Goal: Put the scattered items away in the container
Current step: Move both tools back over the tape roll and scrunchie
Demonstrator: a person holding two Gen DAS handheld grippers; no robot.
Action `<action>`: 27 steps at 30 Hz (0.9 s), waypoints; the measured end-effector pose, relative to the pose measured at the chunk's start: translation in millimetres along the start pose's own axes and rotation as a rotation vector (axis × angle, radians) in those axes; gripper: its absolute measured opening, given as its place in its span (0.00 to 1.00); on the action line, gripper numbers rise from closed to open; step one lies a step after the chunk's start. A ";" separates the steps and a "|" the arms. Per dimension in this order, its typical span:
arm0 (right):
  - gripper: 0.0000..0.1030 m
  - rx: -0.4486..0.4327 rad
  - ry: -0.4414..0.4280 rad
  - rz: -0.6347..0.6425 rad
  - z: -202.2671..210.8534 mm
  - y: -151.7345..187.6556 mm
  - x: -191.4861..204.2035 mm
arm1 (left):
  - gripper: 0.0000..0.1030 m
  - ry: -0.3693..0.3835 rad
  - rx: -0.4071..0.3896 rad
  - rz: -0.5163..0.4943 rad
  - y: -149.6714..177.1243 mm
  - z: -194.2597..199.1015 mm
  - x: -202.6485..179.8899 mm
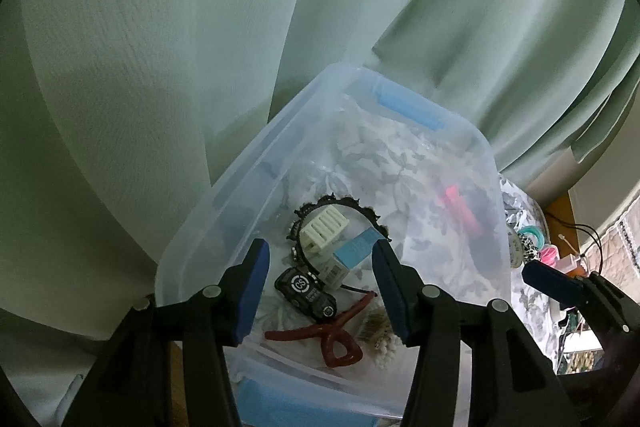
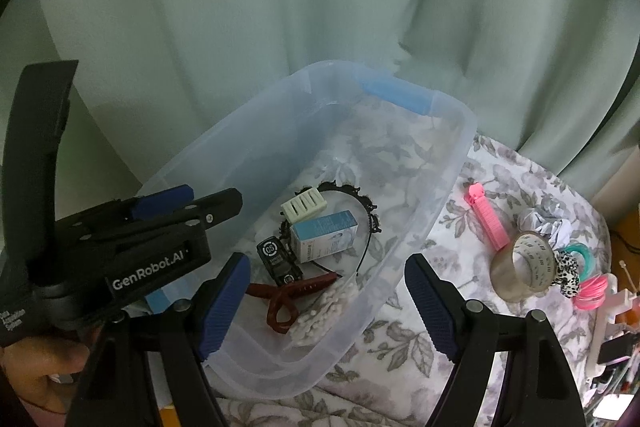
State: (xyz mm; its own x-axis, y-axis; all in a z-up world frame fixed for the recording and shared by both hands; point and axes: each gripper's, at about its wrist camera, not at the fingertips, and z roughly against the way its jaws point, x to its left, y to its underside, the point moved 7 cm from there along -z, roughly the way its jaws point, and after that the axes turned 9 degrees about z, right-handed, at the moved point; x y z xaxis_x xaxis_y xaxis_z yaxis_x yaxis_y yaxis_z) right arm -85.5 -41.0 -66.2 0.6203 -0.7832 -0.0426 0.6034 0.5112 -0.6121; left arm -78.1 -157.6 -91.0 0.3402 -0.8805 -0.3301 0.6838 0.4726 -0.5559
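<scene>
Over the near left of the clear plastic bin [image 2: 224,147], the left gripper [image 1: 320,291] hangs with jaws spread wide and nothing between them. Inside the bin lie a black pouch [image 2: 278,261], a cream slotted clip [image 2: 304,207], a blue-and-white box [image 2: 324,235], a black headband [image 2: 370,217], a red claw clip [image 2: 288,301] and cotton swabs [image 2: 320,311]. Straddling the bin's right wall, the right gripper [image 2: 328,307] is equally wide open and empty. Right of it on the floral cloth [image 2: 404,351] lie a pink comb clip [image 2: 486,217], a tape roll [image 2: 520,265] and scrunchies [image 2: 568,269].

R gripper [image 2: 326,301] open over bin [image 2: 436,187], empty.
</scene>
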 end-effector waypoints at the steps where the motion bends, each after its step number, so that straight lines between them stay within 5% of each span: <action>1: 0.81 -0.006 0.000 -0.001 2.5 0.4 -0.3 | 0.53 -0.001 -0.004 -0.004 -0.1 1.6 -1.4; 15: 0.81 -0.100 -0.007 -0.065 49.3 13.5 -19.6 | 0.55 -0.009 -0.071 -0.104 4.8 38.9 -49.9; 27: 0.81 -0.198 0.004 -0.196 98.6 48.9 -73.8 | 0.61 0.040 -0.125 -0.200 19.5 55.7 -120.8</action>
State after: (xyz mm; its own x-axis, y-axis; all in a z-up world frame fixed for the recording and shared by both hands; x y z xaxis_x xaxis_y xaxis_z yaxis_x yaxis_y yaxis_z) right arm -52.4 76.7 -15.1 0.4987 -0.8622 0.0889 0.6016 0.2705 -0.7516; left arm -70.0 -44.1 -19.5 0.1788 -0.9561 -0.2322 0.6488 0.2920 -0.7027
